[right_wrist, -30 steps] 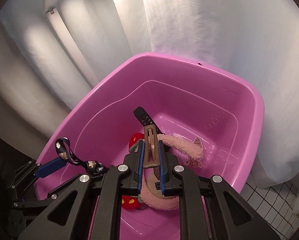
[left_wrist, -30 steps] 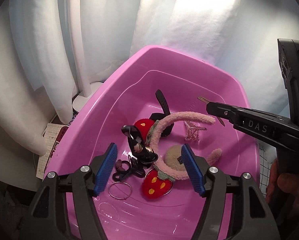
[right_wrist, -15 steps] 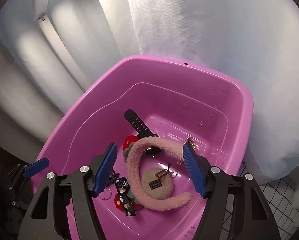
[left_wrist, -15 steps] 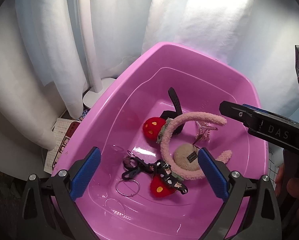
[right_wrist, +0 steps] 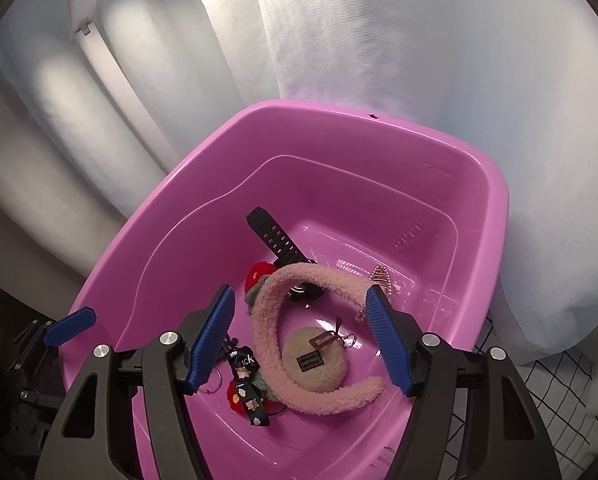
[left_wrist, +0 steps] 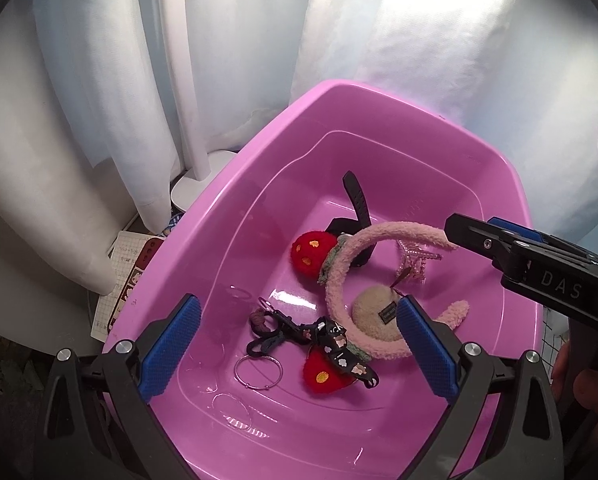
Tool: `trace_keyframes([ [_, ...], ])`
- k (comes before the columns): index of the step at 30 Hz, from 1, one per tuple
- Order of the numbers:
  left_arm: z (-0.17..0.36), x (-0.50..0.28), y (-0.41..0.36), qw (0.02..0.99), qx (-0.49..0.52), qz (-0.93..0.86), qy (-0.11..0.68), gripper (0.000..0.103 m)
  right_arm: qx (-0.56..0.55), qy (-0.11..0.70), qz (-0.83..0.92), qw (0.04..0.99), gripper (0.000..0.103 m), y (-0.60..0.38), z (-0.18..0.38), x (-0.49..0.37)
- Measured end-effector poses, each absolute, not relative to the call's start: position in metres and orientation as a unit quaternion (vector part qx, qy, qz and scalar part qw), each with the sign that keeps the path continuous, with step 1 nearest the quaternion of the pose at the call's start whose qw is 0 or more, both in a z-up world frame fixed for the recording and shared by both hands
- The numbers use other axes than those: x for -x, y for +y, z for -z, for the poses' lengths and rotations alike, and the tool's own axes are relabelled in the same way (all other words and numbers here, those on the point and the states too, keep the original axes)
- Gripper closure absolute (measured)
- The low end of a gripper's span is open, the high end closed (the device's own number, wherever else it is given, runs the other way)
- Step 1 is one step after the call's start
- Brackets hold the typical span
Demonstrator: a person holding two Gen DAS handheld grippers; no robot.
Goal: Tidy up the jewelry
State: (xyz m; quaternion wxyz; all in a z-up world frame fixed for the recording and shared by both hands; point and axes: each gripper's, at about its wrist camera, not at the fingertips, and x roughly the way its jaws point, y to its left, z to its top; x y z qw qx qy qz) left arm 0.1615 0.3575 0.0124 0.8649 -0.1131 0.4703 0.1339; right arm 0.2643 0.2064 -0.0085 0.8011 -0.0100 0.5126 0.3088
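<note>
Left wrist view: the left gripper [left_wrist: 297, 346] hangs over a pink plastic tub [left_wrist: 383, 94], its blue pads spread wide with nothing between them. The jewelry lies on the tub floor, none of it held. A fuzzy pink headband [left_wrist: 341, 280] curves through the middle — one end lifted toward the right gripper [left_wrist: 465, 232], which enters from the right edge without touching it. Inside the curve rests a beige round pouch [left_wrist: 373, 312]. A black watch strap [left_wrist: 357, 202] leans up toward the far wall, with a red plush strawberry [left_wrist: 311, 252] just beside it. A second red strawberry [left_wrist: 323, 372] lies nearer the camera, crossed by a black patterned strap [left_wrist: 339, 346]. A thin silver ring [left_wrist: 259, 372] lies flat to its left, and a dark clip [left_wrist: 265, 334] just beyond it. A beaded pink hair clip [left_wrist: 413, 258] sits near the right wall.

Right wrist view: the right gripper [right_wrist: 301, 342] also stands parted and empty — its jaws opened within the last second. The headband [right_wrist: 267, 320] and pouch [right_wrist: 315, 362] lie below and between its pads, apart from them. A small brown hairpin [right_wrist: 325, 338] rests on the pouch. White curtains [right_wrist: 379, 40] hang behind the tub.
</note>
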Motion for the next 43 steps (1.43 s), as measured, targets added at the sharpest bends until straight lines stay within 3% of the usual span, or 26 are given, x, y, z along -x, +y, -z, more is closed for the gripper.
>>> trace_keyframes([
  [43,-0.013,-0.158,0.353,0.863,0.091,-0.135,0.478,0.006,0.011,0.512,-0.312,0.8,0.038,0.208,0.013,-0.257],
])
